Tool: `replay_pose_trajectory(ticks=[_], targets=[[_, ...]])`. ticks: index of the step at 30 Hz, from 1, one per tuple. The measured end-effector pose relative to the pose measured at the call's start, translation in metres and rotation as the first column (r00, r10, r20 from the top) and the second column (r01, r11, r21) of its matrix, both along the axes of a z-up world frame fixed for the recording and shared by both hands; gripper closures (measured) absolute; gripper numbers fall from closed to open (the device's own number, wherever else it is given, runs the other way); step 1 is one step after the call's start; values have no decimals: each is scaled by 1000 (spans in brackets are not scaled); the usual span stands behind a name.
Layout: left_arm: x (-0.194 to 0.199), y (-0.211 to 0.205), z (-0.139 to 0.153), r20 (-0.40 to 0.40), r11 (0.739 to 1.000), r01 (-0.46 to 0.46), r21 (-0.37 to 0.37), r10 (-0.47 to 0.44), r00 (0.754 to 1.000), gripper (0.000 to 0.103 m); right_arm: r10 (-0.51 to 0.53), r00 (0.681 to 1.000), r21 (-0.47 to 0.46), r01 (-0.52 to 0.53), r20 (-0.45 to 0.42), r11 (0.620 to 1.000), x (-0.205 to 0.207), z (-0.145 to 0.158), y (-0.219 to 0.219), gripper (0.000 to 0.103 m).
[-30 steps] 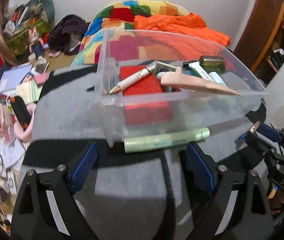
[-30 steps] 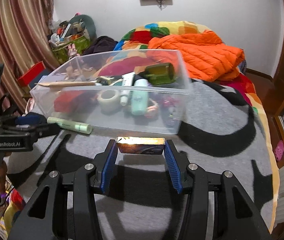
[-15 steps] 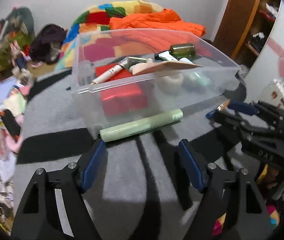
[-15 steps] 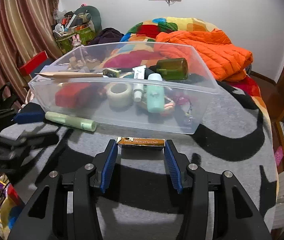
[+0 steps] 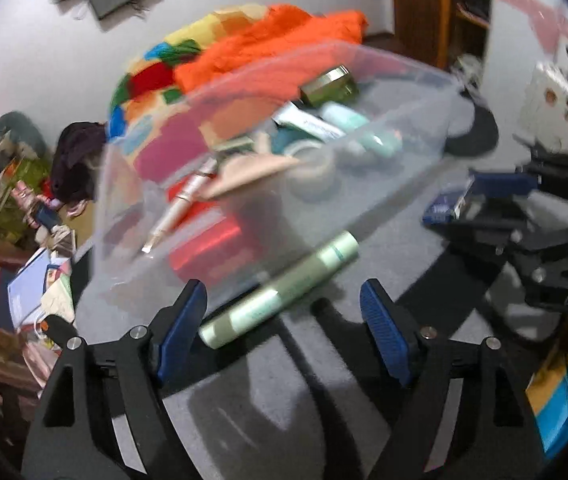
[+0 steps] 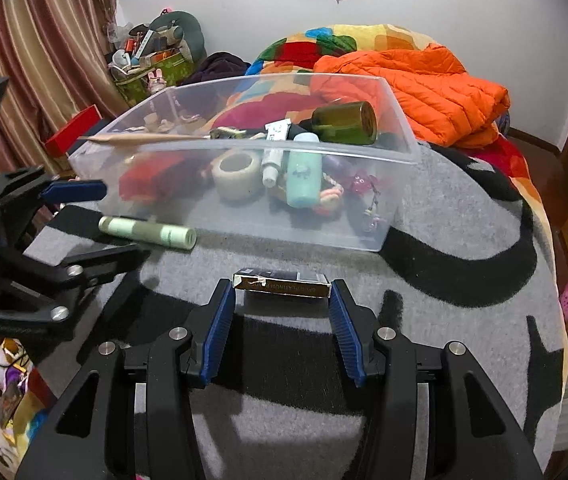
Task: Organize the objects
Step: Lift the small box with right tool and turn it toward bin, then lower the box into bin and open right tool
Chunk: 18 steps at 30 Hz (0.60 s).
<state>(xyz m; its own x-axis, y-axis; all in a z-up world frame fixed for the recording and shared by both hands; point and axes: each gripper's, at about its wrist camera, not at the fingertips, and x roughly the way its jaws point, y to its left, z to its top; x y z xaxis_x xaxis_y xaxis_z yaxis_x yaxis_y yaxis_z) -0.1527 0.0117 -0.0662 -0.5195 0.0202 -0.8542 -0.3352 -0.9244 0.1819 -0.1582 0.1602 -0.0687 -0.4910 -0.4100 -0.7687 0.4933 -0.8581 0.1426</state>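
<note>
Tube [image 6: 147, 232] on blanket [image 6: 464, 320] before bin [image 6: 388, 216]

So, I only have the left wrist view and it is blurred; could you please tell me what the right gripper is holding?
Observer: The right gripper is shut on a flat dark box with a gold-lettered edge, gripped at its two ends.
Operator: Thank you. Is the box over the bin yet?
Observer: No, it sits short of the near wall of the clear bin, over the grey blanket.
Operator: And the pale round thing inside the bin?
Observer: A roll of tape, lying beside a mint bottle.
</note>
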Motion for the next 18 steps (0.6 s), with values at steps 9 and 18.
replay_pose_trajectory(ticks=[9,18], targets=[[1,-6,2,182,967,83,243,-130,975,37,3,1000,-21,-3,10,1000,1,-1,2,58],[-17,-29,3,125,981,-6,194,-19,992,31,7,1000,-21,-7,14,1000,0,-1,1,58]])
